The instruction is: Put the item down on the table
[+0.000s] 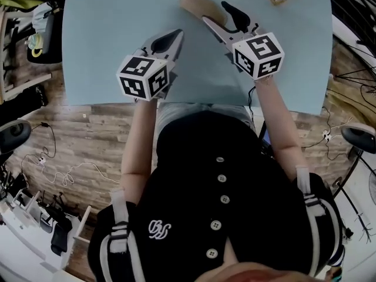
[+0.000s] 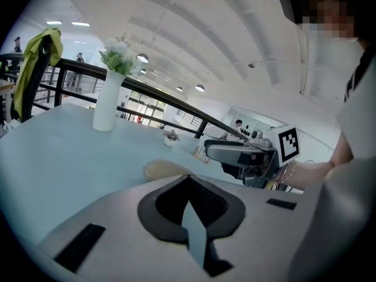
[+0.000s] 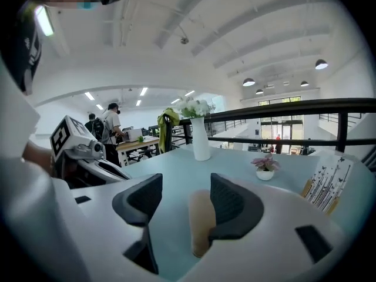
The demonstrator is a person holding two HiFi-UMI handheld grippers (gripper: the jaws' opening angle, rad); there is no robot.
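I am holding the right tongs apart, gripping nothing, facing the tan item, which is lying on the bench near its far edge, lengthwise along them, while the left tongs are hanging closed and empty, farther off.

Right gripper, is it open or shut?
Open. The right gripper has its jaws apart, with table and the tan item showing between them.

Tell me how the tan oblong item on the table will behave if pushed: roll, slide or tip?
The tan item lies low and flat with rounded ends, so tipping looks unlikely. On the smooth table it would probably slide rather than roll. Its matte surface should give fair grip; whether it is stiff or soft, the views do not show.
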